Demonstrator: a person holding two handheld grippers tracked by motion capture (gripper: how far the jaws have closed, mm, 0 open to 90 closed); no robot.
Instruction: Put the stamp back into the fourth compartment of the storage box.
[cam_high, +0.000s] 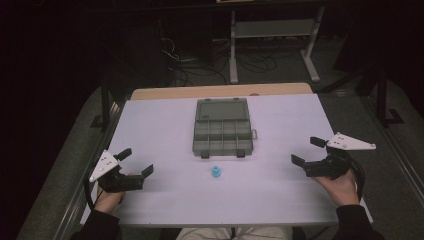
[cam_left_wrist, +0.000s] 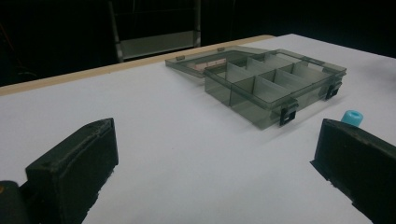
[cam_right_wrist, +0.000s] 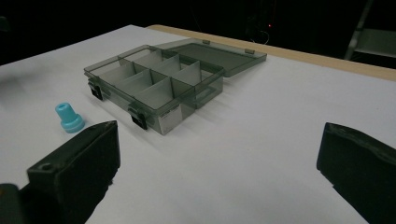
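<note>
Left claw (cam_high: 135, 161) released, low over the white table (cam_high: 165, 130) — small blue plastic cap (cam_high: 216, 172) just before the open smoky-grey compartment box (cam_high: 222, 131), mid-table — right claw (cam_high: 306, 151) released too.

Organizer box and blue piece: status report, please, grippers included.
Left gripper open, right gripper open, both holding nothing. Organizer box mid-table, lid flat open, compartments look empty. Blue piece on the table, just in front of it. Nothing in the way.
</note>
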